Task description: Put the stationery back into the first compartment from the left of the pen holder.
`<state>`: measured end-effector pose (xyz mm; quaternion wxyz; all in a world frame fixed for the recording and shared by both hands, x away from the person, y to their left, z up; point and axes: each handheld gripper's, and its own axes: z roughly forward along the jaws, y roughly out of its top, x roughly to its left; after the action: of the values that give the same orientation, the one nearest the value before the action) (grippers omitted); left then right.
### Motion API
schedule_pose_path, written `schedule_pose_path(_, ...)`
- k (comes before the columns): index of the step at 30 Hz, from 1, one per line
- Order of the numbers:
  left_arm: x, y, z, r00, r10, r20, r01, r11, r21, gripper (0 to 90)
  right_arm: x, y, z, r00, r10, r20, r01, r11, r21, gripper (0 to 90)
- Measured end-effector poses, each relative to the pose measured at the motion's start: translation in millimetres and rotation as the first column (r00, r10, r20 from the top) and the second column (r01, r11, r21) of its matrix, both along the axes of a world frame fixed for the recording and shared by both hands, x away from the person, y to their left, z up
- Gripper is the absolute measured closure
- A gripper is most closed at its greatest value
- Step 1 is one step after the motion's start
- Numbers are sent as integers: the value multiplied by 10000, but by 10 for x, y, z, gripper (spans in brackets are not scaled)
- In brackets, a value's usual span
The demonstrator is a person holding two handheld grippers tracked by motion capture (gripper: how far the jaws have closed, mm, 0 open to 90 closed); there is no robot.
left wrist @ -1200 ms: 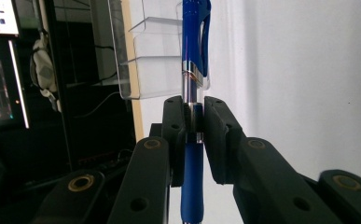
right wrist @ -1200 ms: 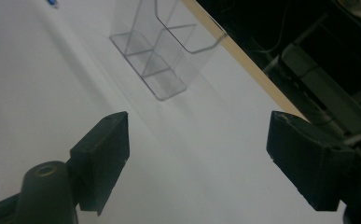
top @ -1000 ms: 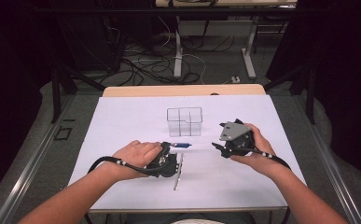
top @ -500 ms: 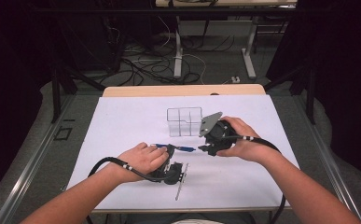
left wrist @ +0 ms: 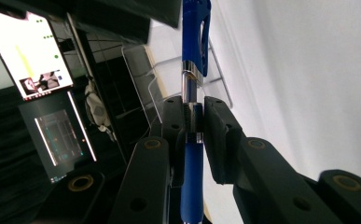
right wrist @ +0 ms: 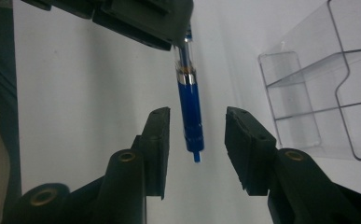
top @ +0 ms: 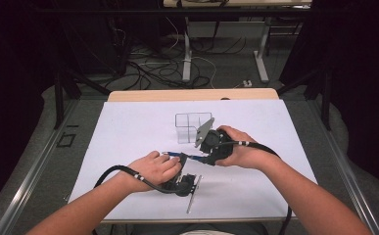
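Right gripper [right wrist: 194, 144] nearer, fingers apart around one pen [right wrist: 190, 109], left gripper [left wrist: 194, 126] clamping it.

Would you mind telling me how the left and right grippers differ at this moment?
The left gripper is shut on the blue pen; the right gripper is open, its jaws either side of the pen's end without touching. The left sits nearer the person, the right beside the clear organiser. Both have black jaws.

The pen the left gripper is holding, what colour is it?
Blue, with a clear middle section; the pen shows best in the left gripper view.
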<state>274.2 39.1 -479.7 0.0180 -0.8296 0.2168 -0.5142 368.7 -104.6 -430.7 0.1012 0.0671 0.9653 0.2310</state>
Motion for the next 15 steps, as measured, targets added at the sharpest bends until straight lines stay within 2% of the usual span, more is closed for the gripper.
schedule_pose_path(1, -3, -13, -1, 9999, 44, -102, -45, 10000, -71, 792, -3, 15, -7, 10000, 0, -39, 0, 10000, -19, 623)
schedule_pose_path(2, -4, -26, 1, 9999, -99, 62, 99, 9999, -120, 792, -6, 35, -14, 10000, 59, -74, -59, 10000, -6, 631)
schedule_pose_path(3, -9, -29, -3, 10000, -84, 20, 85, 9998, -175, 792, -6, 48, -19, 9999, 124, -119, -123, 9999, 20, 636)
schedule_pose_path(6, -22, -67, 24, 9999, -86, -82, 86, 9999, 63, 792, -8, 77, -18, 9996, 255, -141, -256, 9996, -71, 656)
schedule_pose_path(7, -30, -74, 21, 9999, -81, -69, 81, 9999, -61, 792, -9, 86, -20, 9995, 266, -168, -267, 9996, -87, 660)
schedule_pose_path(8, -31, -87, 34, 9999, -172, 0, 172, 9998, 119, 792, -9, 95, -25, 9995, 228, -199, -230, 9997, -77, 666)
schedule_pose_path(11, -42, -102, 32, 9998, -216, 12, 216, 9997, 120, 792, -2, 105, -34, 9993, 250, -277, -254, 9996, -141, 693)
schedule_pose_path(12, -45, -100, 20, 9997, -240, -21, 240, 9997, -69, 792, -1, 110, -39, 9991, 277, -311, -282, 9995, -146, 711)
schedule_pose_path(15, -54, -111, 26, 9993, -356, 130, 355, 9993, 74, 792, 3, 124, -46, 9988, 346, -333, -353, 9991, -234, 769)
